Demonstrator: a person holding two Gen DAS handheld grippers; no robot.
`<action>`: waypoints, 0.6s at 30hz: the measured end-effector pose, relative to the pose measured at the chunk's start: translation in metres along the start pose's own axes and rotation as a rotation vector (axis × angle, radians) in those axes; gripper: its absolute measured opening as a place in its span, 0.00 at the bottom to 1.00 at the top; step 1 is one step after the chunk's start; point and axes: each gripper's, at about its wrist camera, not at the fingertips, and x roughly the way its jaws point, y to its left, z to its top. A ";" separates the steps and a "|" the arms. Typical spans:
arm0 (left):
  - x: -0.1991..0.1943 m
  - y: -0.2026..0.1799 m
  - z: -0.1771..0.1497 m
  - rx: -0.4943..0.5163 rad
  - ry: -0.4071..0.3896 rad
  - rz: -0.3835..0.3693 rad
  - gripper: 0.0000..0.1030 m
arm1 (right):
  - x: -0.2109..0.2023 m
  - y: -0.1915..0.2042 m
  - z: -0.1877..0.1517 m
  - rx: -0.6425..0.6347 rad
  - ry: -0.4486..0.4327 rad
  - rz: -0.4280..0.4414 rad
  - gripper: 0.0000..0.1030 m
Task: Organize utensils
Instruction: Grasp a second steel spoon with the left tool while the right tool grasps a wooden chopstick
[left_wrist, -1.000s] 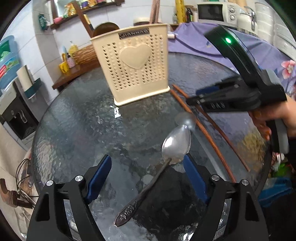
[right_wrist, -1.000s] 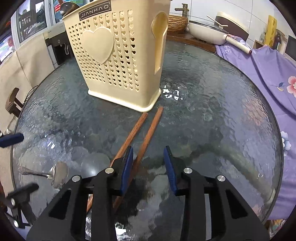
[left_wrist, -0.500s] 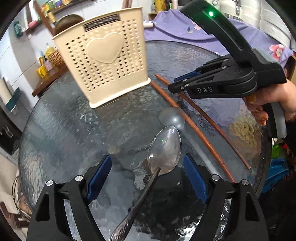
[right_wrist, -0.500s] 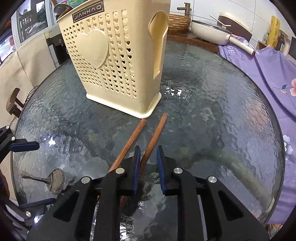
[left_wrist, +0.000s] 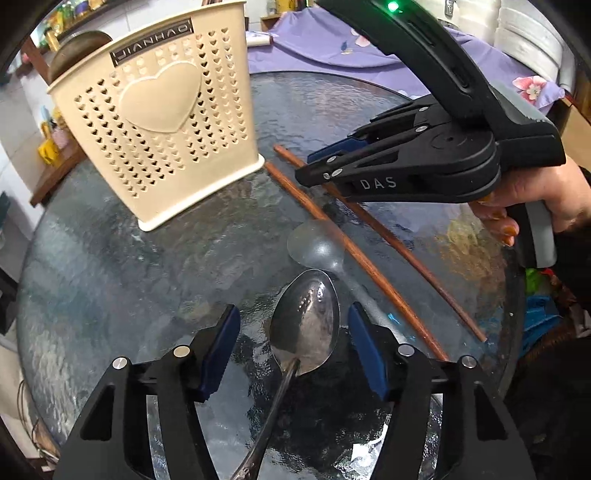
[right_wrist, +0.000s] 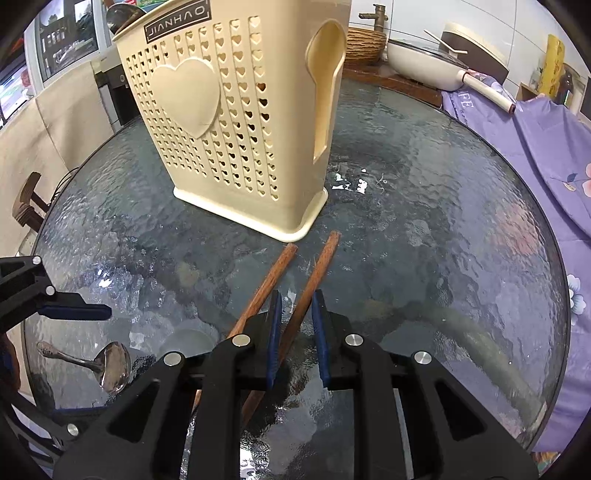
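Observation:
A metal spoon (left_wrist: 304, 325) lies on the glass table (left_wrist: 110, 266), its bowl between the open jaws of my left gripper (left_wrist: 293, 347); it also shows in the right wrist view (right_wrist: 110, 365). Two wooden chopsticks (right_wrist: 295, 291) lie side by side, tips near the cream perforated utensil holder (right_wrist: 229, 122). My right gripper (right_wrist: 295, 332) has its jaws narrowed around the right chopstick, with small gaps still showing. The holder (left_wrist: 162, 122) stands upright at the back, and the right gripper (left_wrist: 399, 166) hovers over the chopsticks (left_wrist: 354, 251).
A purple floral cloth (right_wrist: 546, 147) hangs at the table's right. A white pan (right_wrist: 424, 59) and a woven basket (right_wrist: 365, 44) sit on the counter behind. A wooden ladle (left_wrist: 77, 48) stands inside the holder.
My right gripper has closed in from wide open to a narrow gap around the right chopstick. My left gripper has moved forward so the spoon's bowl lies between its jaws, which have narrowed.

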 end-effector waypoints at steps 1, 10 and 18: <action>0.001 0.002 0.001 0.004 0.004 -0.013 0.58 | 0.000 0.001 0.000 -0.006 0.000 0.001 0.17; 0.005 0.011 0.008 0.031 0.015 -0.072 0.48 | 0.000 0.004 -0.003 -0.031 0.002 0.011 0.17; 0.007 -0.004 0.014 0.040 0.014 -0.074 0.35 | 0.000 0.004 -0.003 -0.035 0.003 0.011 0.17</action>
